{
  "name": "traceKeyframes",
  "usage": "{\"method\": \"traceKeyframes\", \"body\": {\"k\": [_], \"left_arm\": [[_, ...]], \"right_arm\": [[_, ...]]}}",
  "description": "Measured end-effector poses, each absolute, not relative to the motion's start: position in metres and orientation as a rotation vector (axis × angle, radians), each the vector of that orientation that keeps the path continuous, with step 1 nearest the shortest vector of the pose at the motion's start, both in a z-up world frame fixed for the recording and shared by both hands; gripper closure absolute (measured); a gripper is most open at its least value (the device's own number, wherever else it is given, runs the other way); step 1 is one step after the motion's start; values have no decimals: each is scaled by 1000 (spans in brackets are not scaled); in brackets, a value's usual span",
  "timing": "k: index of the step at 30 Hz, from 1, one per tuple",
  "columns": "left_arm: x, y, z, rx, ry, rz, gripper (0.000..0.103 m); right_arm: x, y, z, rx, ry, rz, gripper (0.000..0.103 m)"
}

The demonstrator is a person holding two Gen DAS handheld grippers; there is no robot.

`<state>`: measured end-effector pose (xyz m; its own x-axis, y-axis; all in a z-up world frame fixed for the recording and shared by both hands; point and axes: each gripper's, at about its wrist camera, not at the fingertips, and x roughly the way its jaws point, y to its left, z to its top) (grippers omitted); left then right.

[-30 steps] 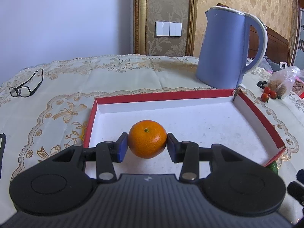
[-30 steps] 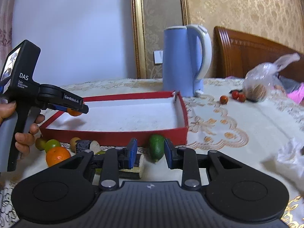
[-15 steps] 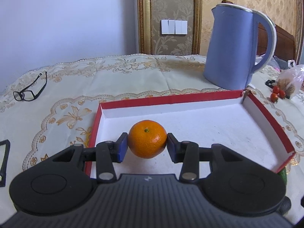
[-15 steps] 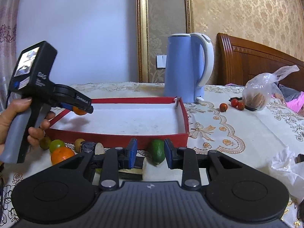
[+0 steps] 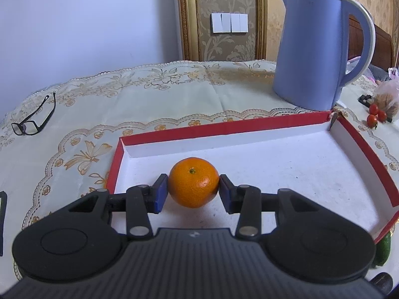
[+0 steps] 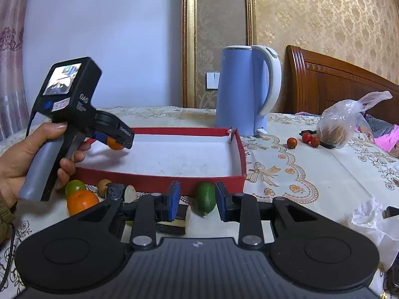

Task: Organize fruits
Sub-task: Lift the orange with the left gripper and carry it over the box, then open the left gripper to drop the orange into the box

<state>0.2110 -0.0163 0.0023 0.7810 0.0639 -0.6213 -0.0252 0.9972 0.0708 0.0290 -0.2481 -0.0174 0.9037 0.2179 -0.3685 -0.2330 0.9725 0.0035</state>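
Orange and glossy, a mandarin (image 5: 193,185) sits pinched at its widest girth between the blue pads (image 5: 160,193) of the left gripper (image 5: 192,193), stem end up, low over the white floor of the red-walled tray (image 5: 224,127) near the tray's left wall; whether the fruit already touches the floor cannot be told. The fruit looks light and round, its thin peel soft enough to dent, so a gentle squeeze across the middle seems the safest hold, and it is likely to roll once let go on the flat floor. The right gripper (image 6: 197,200) hangs with its jaws spread and holding nothing, a small green fruit (image 6: 205,198) lying on the surface just beyond and between them, smooth-skinned and probably easy to slip. Left of that gripper, against the tray's near wall, wait another orange (image 6: 82,199), a green citrus (image 6: 74,186) and a small brown fruit (image 6: 104,185). Far ahead stands a blue kettle (image 6: 242,92).
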Motion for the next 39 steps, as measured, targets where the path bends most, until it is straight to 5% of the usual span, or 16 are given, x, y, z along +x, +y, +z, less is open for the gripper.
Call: {"method": "traceKeyframes", "body": {"k": [13,17,21,26,39], "left_arm": [[217,-13,-2,44,692,60,62],[213,-15,3,57,655,71,39],[209,-17,7,72,636,76,38],[204,-16,10,68,641,86,37],[149,-6,33,34,584,73,27]], "right_arm": [[26,-242,-21,-75,410,263,73],[25,-239,-21,-75,410,266,73],[27,-238,-23,-71,421,267,73],[25,-233,-22,-79,394,247,36],[33,-219,-28,-106,414,227,36]]}}
